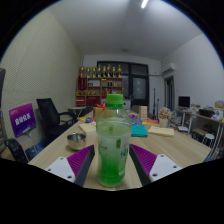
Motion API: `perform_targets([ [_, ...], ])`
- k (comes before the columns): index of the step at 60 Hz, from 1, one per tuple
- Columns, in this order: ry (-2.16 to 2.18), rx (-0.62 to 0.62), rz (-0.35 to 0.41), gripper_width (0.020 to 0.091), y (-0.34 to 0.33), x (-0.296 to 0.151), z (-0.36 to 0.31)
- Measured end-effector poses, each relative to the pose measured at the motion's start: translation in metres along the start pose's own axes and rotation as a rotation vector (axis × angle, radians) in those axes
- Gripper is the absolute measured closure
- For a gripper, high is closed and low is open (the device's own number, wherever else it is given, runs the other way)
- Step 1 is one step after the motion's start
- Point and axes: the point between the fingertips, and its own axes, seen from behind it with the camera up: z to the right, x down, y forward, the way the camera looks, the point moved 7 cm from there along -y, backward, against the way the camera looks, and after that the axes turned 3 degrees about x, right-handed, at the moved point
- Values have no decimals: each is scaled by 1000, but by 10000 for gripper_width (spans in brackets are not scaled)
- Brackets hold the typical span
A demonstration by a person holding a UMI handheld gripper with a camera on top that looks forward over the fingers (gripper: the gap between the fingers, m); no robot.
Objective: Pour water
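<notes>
The gripper (112, 168) is raised above a wooden table (170, 143), its two fingers reaching forward with their magenta pads (79, 161) facing inward. A clear plastic bottle (113, 140) stands upright between the fingers. It has a green cap, and the green liquid inside reaches high up its body. Both pads lie against the sides of the bottle, one on each flank, with no gap visible at either side; the fingers are clamped on it. The bottle's base is level with the fingertips, and nothing under it can be made out.

Beyond the bottle, the table carries several items. A round metal bowl (76, 137) sits to the left of the bottle, well apart from it. A flat, pale green object (162, 130) lies to the right, further back. Small containers, too small to identify, are grouped near the far end of the table behind the bottle.

A black office chair (52, 116) stands at the left side of the table, with a purple sign (22, 120) beside it. A shelf unit (98, 88) holding rows of small items stands against the rear wall. Desks with equipment are visible on the right side of the room, detail unclear
</notes>
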Motion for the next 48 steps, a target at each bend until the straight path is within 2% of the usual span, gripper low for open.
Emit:
perform_targets([
  [2, 7, 6, -1, 320, 6, 0, -1],
  [6, 8, 20, -6, 558, 16, 2, -1],
  [18, -7, 12, 49, 600, 19, 1, -1],
  [22, -5, 0, 46, 673, 19, 1, -1],
  [25, -17, -11, 45, 697, 20, 0, -1],
  [26, -29, -15, 47, 760, 21, -1, 0],
  [32, -191, -20, 64, 760, 33, -13, 7],
  [36, -341, -13, 105, 760, 52, -36, 19],
  [41, -648, 4, 131, 762, 71, -59, 22],
  [48, -1142, 28, 204, 760, 112, -77, 7],
])
